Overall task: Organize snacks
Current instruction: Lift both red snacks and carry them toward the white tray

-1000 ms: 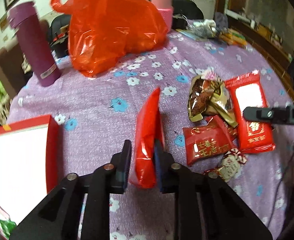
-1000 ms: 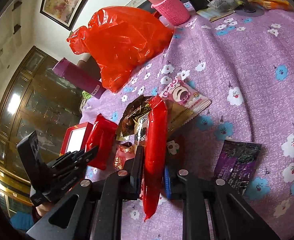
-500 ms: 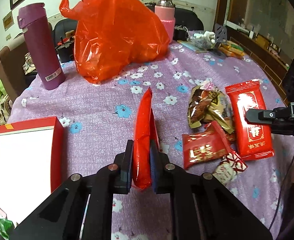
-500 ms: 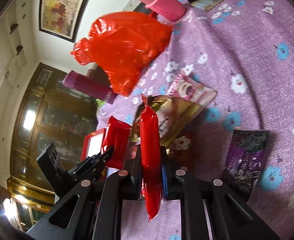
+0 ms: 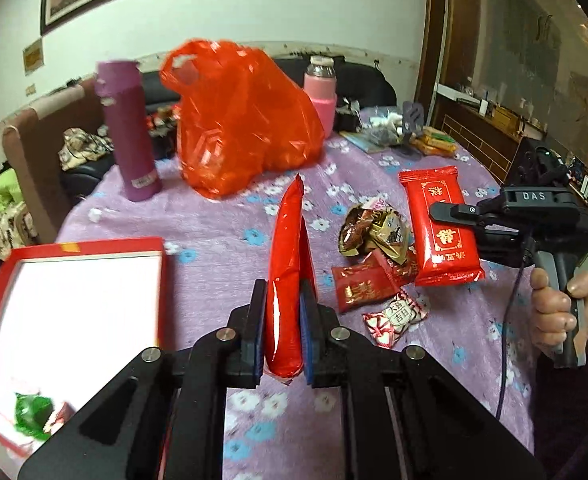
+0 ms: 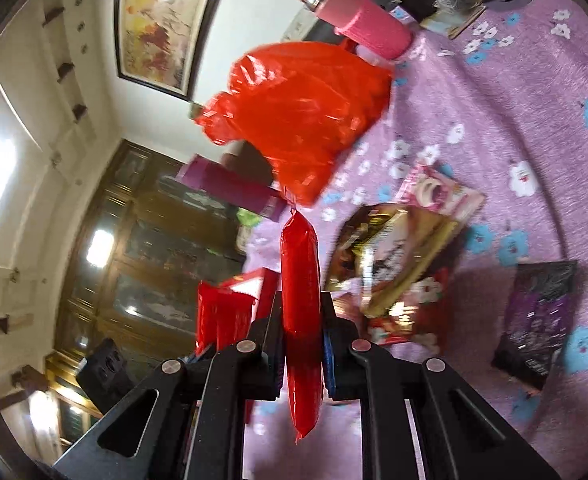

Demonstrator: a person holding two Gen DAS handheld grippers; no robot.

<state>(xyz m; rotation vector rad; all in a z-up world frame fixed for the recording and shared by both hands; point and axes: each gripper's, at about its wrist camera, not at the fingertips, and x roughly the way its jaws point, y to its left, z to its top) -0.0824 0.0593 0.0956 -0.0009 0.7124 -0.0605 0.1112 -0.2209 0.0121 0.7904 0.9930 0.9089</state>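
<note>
My left gripper [image 5: 281, 312] is shut on a red snack packet [image 5: 287, 264], held edge-on above the purple tablecloth. My right gripper [image 6: 302, 328] is shut on another red snack packet [image 6: 300, 280], also lifted; it shows in the left wrist view [image 5: 442, 224] with the right gripper [image 5: 450, 212] holding it at its right edge. A red box with a white inside [image 5: 65, 304] lies at the left. Loose snacks lie between: a brown-gold packet [image 5: 374, 232], a small red packet [image 5: 360, 286] and a white-red candy [image 5: 396, 316].
A big red plastic bag [image 5: 241, 120], a purple flask [image 5: 127, 132] and a pink bottle [image 5: 321, 92] stand at the back of the table. A dark purple packet [image 6: 538, 312] and a pink packet [image 6: 438, 190] lie to the right. Clutter sits at the far right corner [image 5: 410, 136].
Both grippers have risen and tilted up with their red packets. The box and loose snacks have stayed where they were.
</note>
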